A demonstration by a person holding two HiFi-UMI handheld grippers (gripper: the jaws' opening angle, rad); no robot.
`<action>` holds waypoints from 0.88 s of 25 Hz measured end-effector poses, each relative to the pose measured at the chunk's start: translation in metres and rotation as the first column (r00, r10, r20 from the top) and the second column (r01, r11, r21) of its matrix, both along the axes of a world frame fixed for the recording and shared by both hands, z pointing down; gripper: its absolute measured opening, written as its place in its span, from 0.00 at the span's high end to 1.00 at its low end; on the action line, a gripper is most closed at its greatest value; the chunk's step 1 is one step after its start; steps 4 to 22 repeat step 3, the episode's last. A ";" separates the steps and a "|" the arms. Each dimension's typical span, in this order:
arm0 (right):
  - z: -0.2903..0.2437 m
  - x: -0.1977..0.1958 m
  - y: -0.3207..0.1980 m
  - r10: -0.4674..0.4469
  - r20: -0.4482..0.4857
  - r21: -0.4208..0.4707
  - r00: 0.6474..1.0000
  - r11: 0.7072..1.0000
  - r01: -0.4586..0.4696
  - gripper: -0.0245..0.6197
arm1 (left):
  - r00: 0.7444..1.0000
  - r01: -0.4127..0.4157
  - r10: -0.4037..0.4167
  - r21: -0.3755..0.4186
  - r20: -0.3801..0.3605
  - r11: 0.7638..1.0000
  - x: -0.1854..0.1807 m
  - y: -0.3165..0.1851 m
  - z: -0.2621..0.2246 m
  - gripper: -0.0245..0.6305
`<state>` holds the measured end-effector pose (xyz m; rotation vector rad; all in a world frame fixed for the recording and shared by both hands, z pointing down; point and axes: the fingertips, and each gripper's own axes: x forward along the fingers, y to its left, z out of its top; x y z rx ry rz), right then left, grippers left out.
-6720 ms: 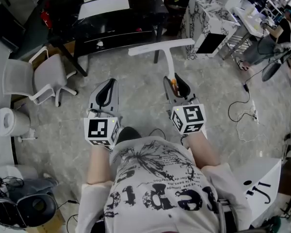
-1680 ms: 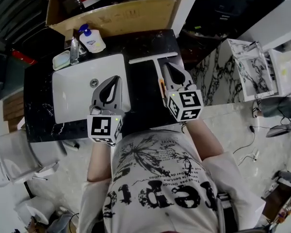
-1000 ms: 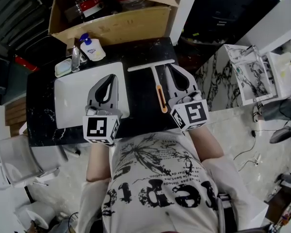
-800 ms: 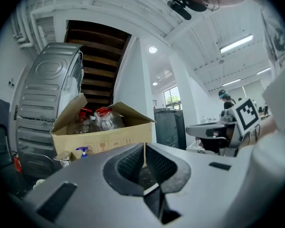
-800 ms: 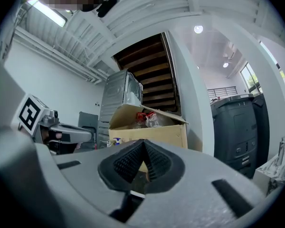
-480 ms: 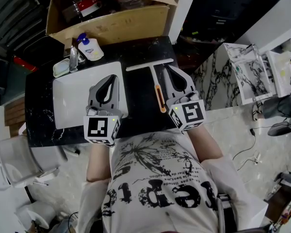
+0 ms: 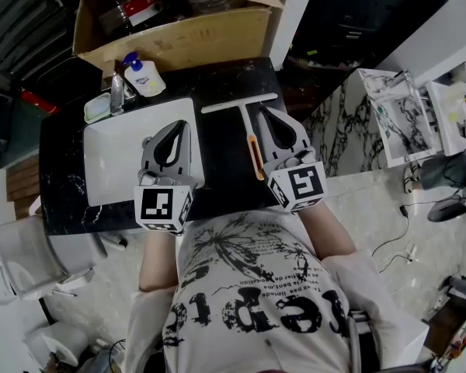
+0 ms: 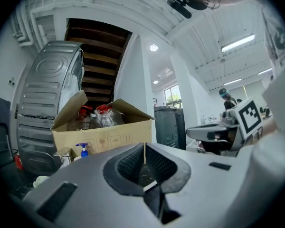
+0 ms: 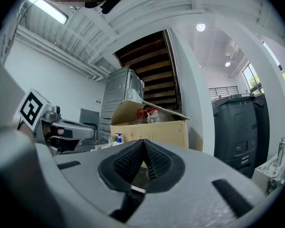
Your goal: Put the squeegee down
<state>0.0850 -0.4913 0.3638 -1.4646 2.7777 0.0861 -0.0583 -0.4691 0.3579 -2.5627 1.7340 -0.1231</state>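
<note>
We record the squeegee (image 7: 247, 134) as white, with an orange strip along its handle. The desk (image 7: 62, 189) is black stone with thin white veining, and the sink (image 7: 113, 158) set in it is plain white. The left tool (image 7: 180, 124) and right tool (image 7: 264, 111) are both mid-grey with black ribbed pads, and each bears black-and-white square markers at the rear. The soap bottle (image 7: 145, 78) is white with a blue pump and blue label. The dish (image 7: 98, 107) beside it is pale green. The cardboard box (image 7: 179, 33) is tan-brown, with red caps showing inside. The shirt (image 7: 248, 286) is light grey with black print. The floor (image 7: 388, 224) is pale grey and mottled.
</note>
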 end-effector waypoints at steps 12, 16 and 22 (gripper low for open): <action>0.001 0.000 -0.001 -0.002 -0.008 0.002 1.000 1.000 0.002 0.98 | 1.000 -0.005 0.005 0.003 0.002 1.000 0.000 -0.001 0.003 0.94; 0.001 0.000 -0.001 -0.002 -0.008 0.002 1.000 1.000 0.002 0.98 | 1.000 -0.005 0.005 0.003 0.002 1.000 0.000 -0.001 0.003 0.94; 0.001 0.000 -0.001 -0.002 -0.008 0.002 1.000 1.000 0.002 0.98 | 1.000 -0.005 0.005 0.003 0.002 1.000 0.000 -0.001 0.003 0.94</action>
